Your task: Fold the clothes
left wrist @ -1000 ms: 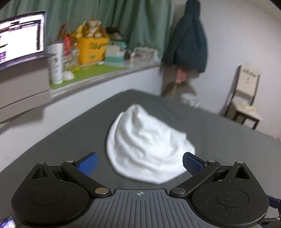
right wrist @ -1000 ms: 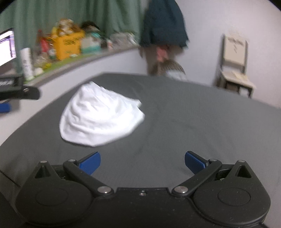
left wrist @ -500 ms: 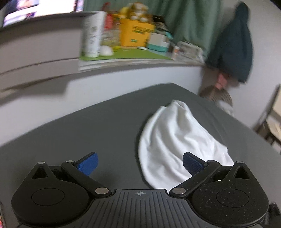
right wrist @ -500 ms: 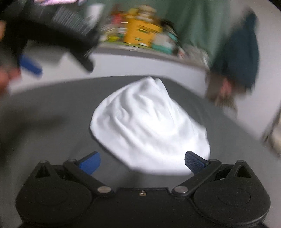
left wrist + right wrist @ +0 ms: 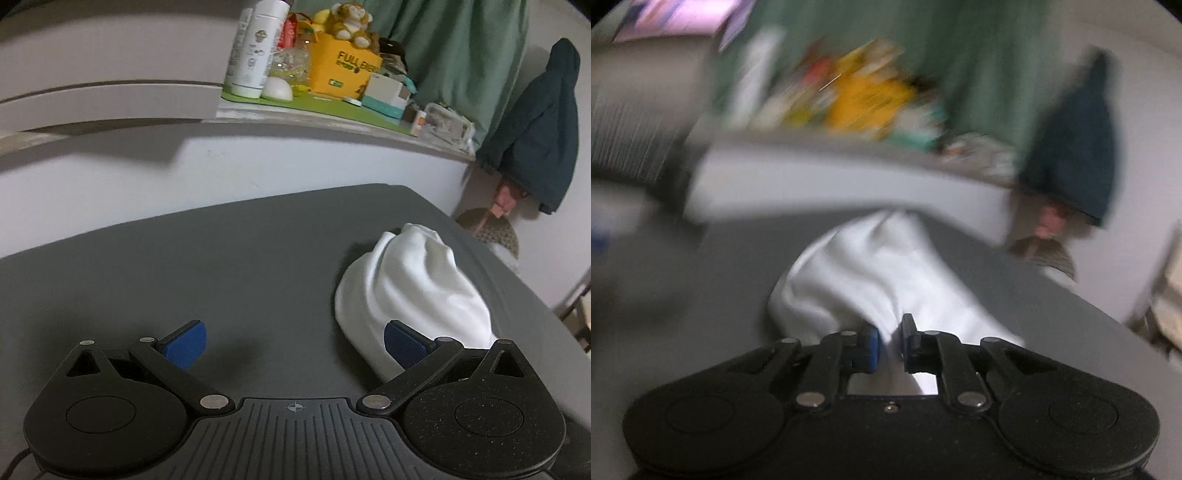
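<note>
**Right tongs bite the white bundle; left tongs wait wide**

Pinching a ridge of cloth, the right gripper [image 5: 889, 345] has its jaws drawn narrow, with a fold of the white garment [image 5: 871, 273] caught between the blue pads [image 5: 872, 347]. The right wrist view is smeared by motion, so how deep the bite goes cannot be told, but white fabric plainly runs down between the fingers and under the gripper's body.

The left gripper [image 5: 293, 345] stands wide and holds nothing. Its right-hand pad sits in front of the near edge of the white garment [image 5: 413, 288]; whether it touches the cloth cannot be told. Its left-hand pad hangs over bare sheet.

Outward from the tongs, the garment lies as a crumpled, rounded heap on the dark grey bed surface [image 5: 221, 266], towards the far right corner in the left wrist view, not spread at all. Beyond it runs a pale ledge crowded with a yellow box [image 5: 341, 72], bottles and a soft toy; a dark coat [image 5: 543, 125] hangs on the wall.

By my judgement the folding proper has not begun: this is the first grasp, meant to open the heap out. The next move calls for the left tongs to close on a separate edge, well apart from the right's hold, so both can lift and draw the cloth flat. Grabbing several layers at once would keep it bunched.
</note>
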`<move>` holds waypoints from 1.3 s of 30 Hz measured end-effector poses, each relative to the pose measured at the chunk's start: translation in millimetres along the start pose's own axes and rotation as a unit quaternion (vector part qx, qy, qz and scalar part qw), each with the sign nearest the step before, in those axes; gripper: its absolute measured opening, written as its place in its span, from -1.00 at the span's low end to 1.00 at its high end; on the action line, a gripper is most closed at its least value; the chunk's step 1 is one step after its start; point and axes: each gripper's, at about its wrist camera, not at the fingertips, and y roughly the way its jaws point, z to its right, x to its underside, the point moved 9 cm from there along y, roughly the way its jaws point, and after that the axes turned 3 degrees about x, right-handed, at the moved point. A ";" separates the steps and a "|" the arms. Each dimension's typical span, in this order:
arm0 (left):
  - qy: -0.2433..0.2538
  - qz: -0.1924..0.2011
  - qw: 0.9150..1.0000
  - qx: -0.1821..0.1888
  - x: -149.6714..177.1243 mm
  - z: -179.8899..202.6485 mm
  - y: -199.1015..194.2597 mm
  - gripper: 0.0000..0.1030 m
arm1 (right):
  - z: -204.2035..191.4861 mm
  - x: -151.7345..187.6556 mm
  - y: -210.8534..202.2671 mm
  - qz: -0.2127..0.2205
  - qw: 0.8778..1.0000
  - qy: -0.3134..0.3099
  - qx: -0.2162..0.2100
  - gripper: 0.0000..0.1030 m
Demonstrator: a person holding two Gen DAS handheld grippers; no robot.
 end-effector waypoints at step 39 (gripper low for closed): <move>0.174 -0.101 0.943 0.266 66.2 145.0 -32.0 1.00 | 176.9 81.9 -112.9 0.015 0.982 0.151 0.109 -0.93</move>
